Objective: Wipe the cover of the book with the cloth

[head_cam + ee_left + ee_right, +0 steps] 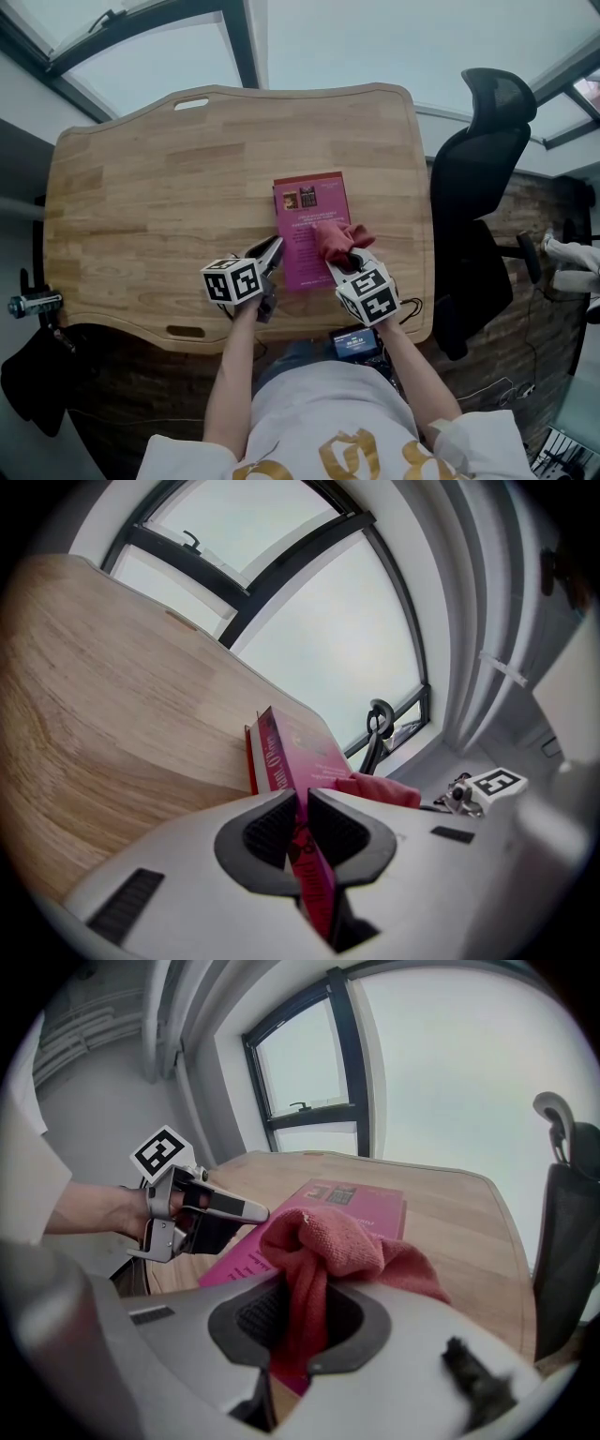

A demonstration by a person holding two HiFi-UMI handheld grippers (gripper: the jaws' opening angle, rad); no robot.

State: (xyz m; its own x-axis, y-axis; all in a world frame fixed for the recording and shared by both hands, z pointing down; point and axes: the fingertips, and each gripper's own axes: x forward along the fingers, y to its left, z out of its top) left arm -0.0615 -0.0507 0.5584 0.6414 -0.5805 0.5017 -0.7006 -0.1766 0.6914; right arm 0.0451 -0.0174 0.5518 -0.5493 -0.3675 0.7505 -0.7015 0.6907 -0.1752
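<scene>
Between the jaws of your right gripper (295,1321) sits a bunched fold of the red cloth (323,1241). It is pinched tight, and its loose bulk spills forward over the jaw tips. That bulk rests on the near right part of the cover of the magenta book (361,1199), which lies flat on the wooden worktop (141,206), right of centre and close to the front edge.

Your left gripper (303,827) is closed on the book's near left edge, with the cover's margin squeezed between its ribbed pads. Hold that pinch firm, because it is all that stops the book from sliding under the wipe.

The cloth is balled up, so probably only a small patch touches the cover. Tilt the right gripper down until the cloth flattens, and let the fabric meet the cover rather than the hard jaw tips.

Stroke away from yourself toward the far edge, where the two small printed pictures sit, then come back in overlapping lanes from right to left. Use light, even pressure, since a heavy push could twist the book against your left grip or shove it toward the office chair (483,169) side of the worktop.

As the lanes near your left gripper, slow down so the two do not knock. The strip under its jaws cannot be reached while it is clamped there.
</scene>
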